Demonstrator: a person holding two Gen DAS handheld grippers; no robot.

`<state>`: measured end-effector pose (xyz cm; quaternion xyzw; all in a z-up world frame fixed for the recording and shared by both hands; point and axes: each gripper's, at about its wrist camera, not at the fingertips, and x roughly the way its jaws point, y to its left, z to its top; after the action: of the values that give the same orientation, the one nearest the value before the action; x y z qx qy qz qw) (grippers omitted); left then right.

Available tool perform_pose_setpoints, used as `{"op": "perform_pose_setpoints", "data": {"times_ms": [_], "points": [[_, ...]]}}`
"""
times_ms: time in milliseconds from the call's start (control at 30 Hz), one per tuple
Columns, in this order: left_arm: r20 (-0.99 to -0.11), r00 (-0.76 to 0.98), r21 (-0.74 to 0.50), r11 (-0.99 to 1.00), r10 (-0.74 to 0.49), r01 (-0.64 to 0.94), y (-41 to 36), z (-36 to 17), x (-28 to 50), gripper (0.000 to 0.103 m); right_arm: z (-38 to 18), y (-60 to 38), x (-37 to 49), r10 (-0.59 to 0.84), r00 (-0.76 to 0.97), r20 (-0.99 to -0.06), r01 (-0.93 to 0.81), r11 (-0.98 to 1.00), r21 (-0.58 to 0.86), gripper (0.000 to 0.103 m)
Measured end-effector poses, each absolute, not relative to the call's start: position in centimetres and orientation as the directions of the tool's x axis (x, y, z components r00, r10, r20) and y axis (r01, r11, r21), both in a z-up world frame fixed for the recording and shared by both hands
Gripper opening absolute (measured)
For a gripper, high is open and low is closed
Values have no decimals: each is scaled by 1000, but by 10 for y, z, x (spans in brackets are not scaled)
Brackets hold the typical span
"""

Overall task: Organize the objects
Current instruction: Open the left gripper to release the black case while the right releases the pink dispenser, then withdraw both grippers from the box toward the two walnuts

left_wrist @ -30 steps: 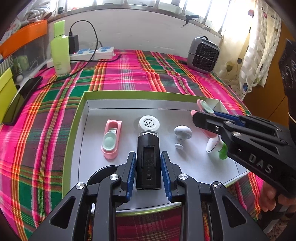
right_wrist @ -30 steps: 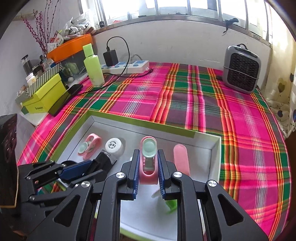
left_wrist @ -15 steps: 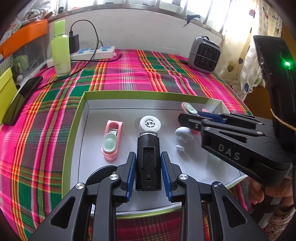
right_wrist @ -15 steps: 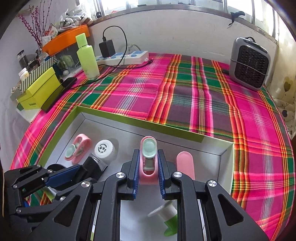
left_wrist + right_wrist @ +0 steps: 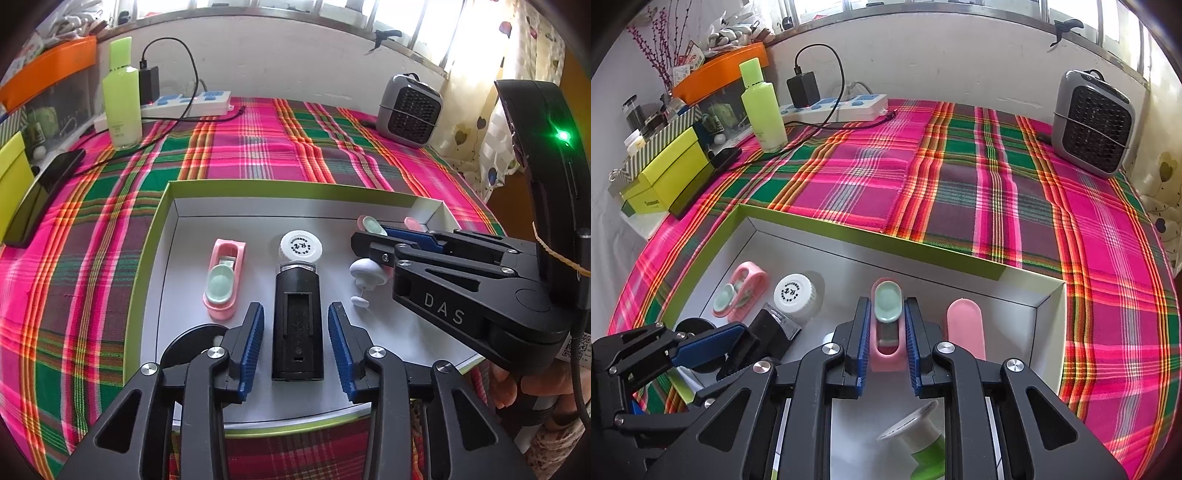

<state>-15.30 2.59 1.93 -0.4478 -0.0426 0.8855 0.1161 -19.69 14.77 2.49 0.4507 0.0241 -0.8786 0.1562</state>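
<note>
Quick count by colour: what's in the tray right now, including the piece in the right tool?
Pink: 3 (left case, held case in the right tool, lid)
White: 2 (cap, knob)
Black: 2 (device, disc)
Green-and-white: 1 (spool)
Total: 8

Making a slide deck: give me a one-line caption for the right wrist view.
Right gripper clamps a pink case over the white tray on a plaid cloth.
</note>
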Motion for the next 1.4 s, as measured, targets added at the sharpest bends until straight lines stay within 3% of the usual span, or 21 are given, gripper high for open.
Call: {"op": "perform_pose_setpoints", "data": {"times_ms": [100, 267, 567, 1400], "points": [[-784, -573, -175, -971, 238, -163, 26, 19, -153, 39, 26, 148, -196, -249, -548, -798, 294, -951, 95, 19], [-785, -574, -174, -973, 231, -152, 24, 20, -151, 42, 30, 149, -193, -251, -564, -786, 287, -953, 98, 33], [-772, -594, -168, -974, 225, -150, 24, 29, -141, 44, 44, 149, -176, -241, -602, -762, 276, -957, 85, 40], [-725, -656, -151, -978, 209, -145, 14, 53, -86, 45, 68, 154, -106, -234, -669, -705, 232, -967, 101, 41]]}}
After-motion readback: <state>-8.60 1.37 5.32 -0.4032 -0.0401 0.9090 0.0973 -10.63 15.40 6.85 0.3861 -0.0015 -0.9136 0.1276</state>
